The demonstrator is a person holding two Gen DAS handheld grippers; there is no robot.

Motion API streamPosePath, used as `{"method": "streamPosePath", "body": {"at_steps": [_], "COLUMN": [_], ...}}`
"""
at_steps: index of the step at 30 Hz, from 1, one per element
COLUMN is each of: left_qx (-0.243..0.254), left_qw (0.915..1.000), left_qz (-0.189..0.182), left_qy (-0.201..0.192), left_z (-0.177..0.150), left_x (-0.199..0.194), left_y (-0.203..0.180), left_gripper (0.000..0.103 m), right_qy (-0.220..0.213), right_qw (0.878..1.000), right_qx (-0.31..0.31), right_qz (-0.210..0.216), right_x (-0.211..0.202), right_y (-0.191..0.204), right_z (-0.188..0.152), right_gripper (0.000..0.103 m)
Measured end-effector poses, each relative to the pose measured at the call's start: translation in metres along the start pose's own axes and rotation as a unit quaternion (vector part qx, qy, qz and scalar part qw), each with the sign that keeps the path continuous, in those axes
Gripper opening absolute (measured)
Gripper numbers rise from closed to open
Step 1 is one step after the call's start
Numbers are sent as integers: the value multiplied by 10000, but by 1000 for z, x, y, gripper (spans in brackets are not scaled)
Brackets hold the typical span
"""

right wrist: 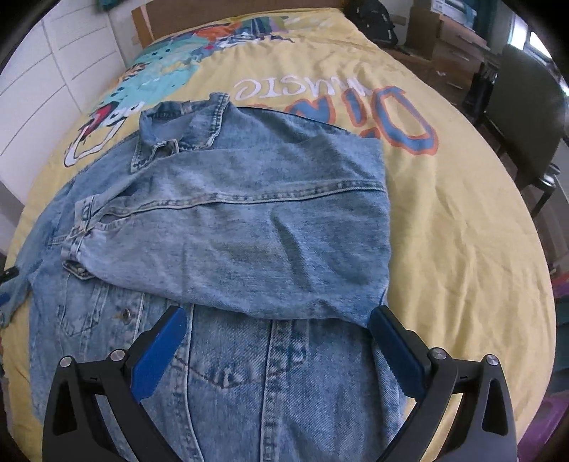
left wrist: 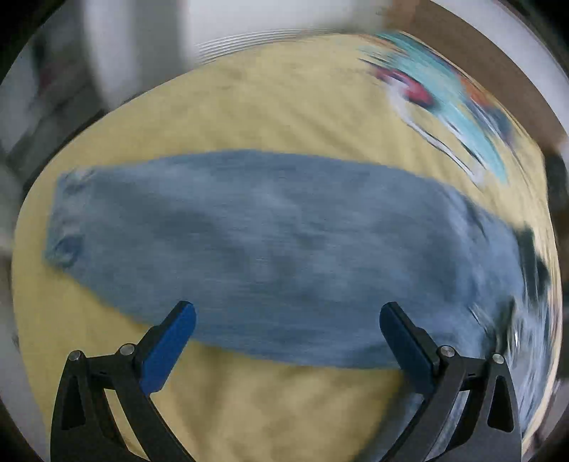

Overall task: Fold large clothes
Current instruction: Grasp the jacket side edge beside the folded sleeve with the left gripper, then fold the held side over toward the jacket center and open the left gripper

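A light blue denim jacket (right wrist: 249, 231) lies on a yellow printed bed cover (right wrist: 462, 213). Its right side and sleeve are folded over the body, the cuff (right wrist: 80, 245) pointing left and the collar (right wrist: 185, 124) at the far end. My right gripper (right wrist: 281, 321) hovers open over the jacket's lower front, nothing between its blue pads. In the blurred left wrist view a long blue denim sleeve (left wrist: 266, 241) stretches across the yellow cover (left wrist: 266, 106). My left gripper (left wrist: 288, 316) is open just above the sleeve's near edge, holding nothing.
White drawers (right wrist: 53, 71) stand along the bed's left side. A brown headboard (right wrist: 231, 14) is at the far end. A dark chair (right wrist: 526, 106) and cardboard boxes (right wrist: 448, 35) stand to the right of the bed.
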State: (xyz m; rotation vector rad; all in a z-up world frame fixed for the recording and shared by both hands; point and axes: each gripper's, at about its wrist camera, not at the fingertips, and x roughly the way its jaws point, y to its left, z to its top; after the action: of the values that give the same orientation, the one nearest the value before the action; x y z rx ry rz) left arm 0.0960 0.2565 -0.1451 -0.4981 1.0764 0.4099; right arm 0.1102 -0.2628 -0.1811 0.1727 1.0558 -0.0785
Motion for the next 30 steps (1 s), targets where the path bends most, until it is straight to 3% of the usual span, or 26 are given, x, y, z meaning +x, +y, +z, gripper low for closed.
{"method": "streamPosePath", "body": {"at_steps": [7, 10, 14, 18, 20, 22, 23, 27, 30], "left_qx": [-1187, -1347, -1419, -1595, -1605, -1351, -1221, -467, -88], "left_qw": [9923, 9897, 9881, 9860, 9859, 9890, 9915, 9969, 9991], "left_qz": [290, 350, 540, 442, 443, 587, 440, 633, 346], "left_qy": [223, 344, 230, 212, 147, 119, 115, 54, -211], "left_z": [11, 13, 22, 29, 29, 34, 36, 35, 35], "left_x": [6, 13, 22, 26, 24, 20, 18, 3, -19], "left_y": [85, 105, 110, 118, 119, 114, 113, 96, 77], "left_gripper": [102, 102, 102, 101, 76, 14, 4, 1, 1], "right_qy": [1, 37, 74, 101, 111, 117, 111, 106, 117], "right_qw": [10000, 10000, 9999, 9999, 9998, 9998, 9998, 9998, 9997], "right_qx": [10, 15, 30, 31, 42, 63, 77, 123, 136], "right_qz": [-27, -69, -94, -115, -140, -162, -168, -150, -141], "right_x": [-7, -6, -7, -8, -7, -6, -6, -5, -4], "right_y": [-3, -6, -9, -11, -14, -16, -17, -19, -20], "right_z": [0, -1, -4, -6, -6, -5, -5, -5, -5], "right_gripper": [103, 103, 103, 103, 103, 103, 103, 103, 103]}}
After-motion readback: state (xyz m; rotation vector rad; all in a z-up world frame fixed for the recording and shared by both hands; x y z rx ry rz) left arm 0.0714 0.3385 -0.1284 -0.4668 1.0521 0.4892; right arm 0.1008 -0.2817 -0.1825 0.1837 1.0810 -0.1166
